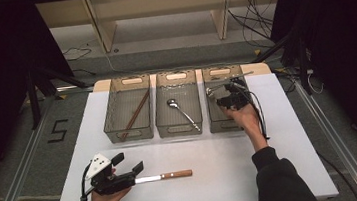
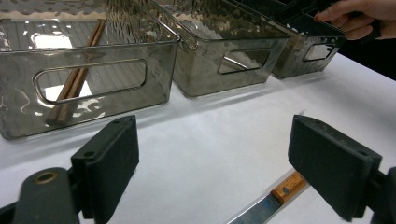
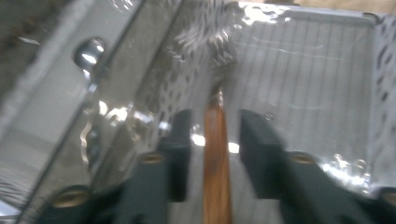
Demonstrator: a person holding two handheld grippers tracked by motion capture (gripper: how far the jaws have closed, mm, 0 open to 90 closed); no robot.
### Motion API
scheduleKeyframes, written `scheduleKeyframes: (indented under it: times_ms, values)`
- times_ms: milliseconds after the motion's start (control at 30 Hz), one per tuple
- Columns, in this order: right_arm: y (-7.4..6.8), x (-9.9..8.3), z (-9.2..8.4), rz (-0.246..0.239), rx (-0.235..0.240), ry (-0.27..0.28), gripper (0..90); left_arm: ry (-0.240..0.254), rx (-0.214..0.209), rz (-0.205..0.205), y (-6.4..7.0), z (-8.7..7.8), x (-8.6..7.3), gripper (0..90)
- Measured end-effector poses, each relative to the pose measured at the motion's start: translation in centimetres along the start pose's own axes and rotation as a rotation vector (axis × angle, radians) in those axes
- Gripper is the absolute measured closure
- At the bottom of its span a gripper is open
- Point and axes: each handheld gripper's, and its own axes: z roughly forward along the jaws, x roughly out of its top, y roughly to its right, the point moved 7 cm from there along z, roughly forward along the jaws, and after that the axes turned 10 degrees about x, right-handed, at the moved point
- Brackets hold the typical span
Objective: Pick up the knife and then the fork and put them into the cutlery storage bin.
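**Wooden-handled utensil between the parted pads over the right bin**

The right tool point(image 1: 232, 98) is over the smoky transparent plastic bin on the right point(image 1: 215, 122) of three bins at the far side of the white desk point(image 1: 224, 171). In the right gripper view, a utensil with a brown wooden handle point(image 3: 216, 158) lies between the two black pads; a gap shows on each side of the handle, so the pads are parted and do not press it. Its metal head is blurred against the shiny bin wall, so I cannot tell what kind of utensil it is. In the high view the hand and the tool cover most of it.

The left tool point(image 1: 125, 167) rests low near the front edge of the desk, its pads wide apart and holding nothing. A table knife with a wooden handle point(image 1: 167, 175) lies just beside it; in the left gripper view the right pad cuts it off.

The left bin point(image 1: 111, 132) holds brown wooden chopsticks point(image 1: 135, 114), and the middle bin point(image 1: 163, 129) holds a metal spoon point(image 1: 181, 111).
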Motion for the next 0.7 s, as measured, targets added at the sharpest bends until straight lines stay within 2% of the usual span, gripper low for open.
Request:
scheduleKeyframes:
  times_ms: [167, 300, 500, 700]
  values:
    - [-0.6, 0.5, -1.0, -0.035, 0.031, 0.041, 53.2, 0.000, 0.000, 0.000, 0.0, 0.0, 0.0, 16.2]
    - [-1.5, 0.6, -2.0, -0.061, 0.073, 0.073, 47.5, 0.000, 0.002, 0.001, 0.0, 0.0, 0.0, 16.2]
    - [-3.7, 0.5, -3.5, -0.121, 0.139, 0.113, 40.4, 0.002, 0.003, 0.001, 0.0, 0.0, 0.0, 16.2]
    - [-6.5, -0.2, -4.8, -0.209, 0.206, 0.111, 37.0, 0.007, 0.008, 0.001, -0.1, 0.0, 0.1, 16.2]
